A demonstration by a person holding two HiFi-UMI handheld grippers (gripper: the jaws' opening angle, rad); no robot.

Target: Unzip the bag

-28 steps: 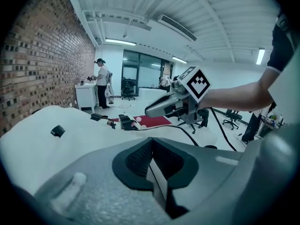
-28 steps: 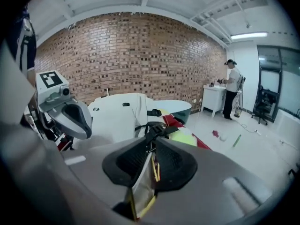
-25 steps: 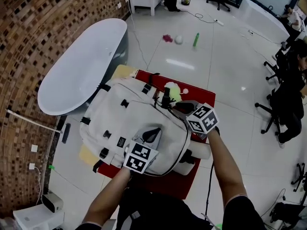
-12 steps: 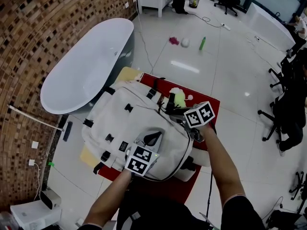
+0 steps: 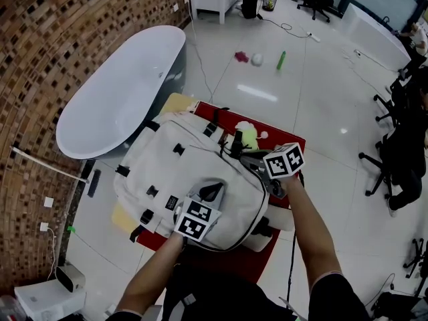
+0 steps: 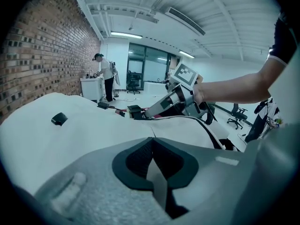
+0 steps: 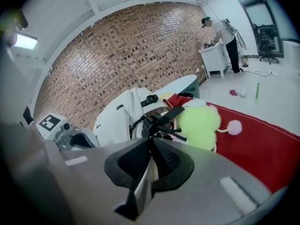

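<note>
The head view is showing a big white bag (image 5: 177,169) lying flat on a red desk (image 5: 286,139), right in front of the person. It is lying with its front pocket facing up, so the zips are easy to see and reach.

The left gripper (image 5: 214,191) is sitting on the front pocket, on the side near the person. In the left gripper view its jaws are pressing tight together, and a small pinch of the white cloth is looking caught between them. I think it is holding on there so the bag is not sliding or bunching up when the zip gets tugged.

The right gripper (image 5: 250,160) is reaching to the top end of the bag, just beside a fluffy yellow-green toy (image 5: 249,138). Its jaws have just been closing. In the right gripper view they are squeezing a black zip pull (image 7: 165,117), and the rest of the pull is sticking out past the tips. Grabbing this little tab is making sense, because it is the part that slides along the zip.

So one gripper is keeping the bag steady and the other is getting ready to pull. I cannot tell how far the zip is open yet.
</note>
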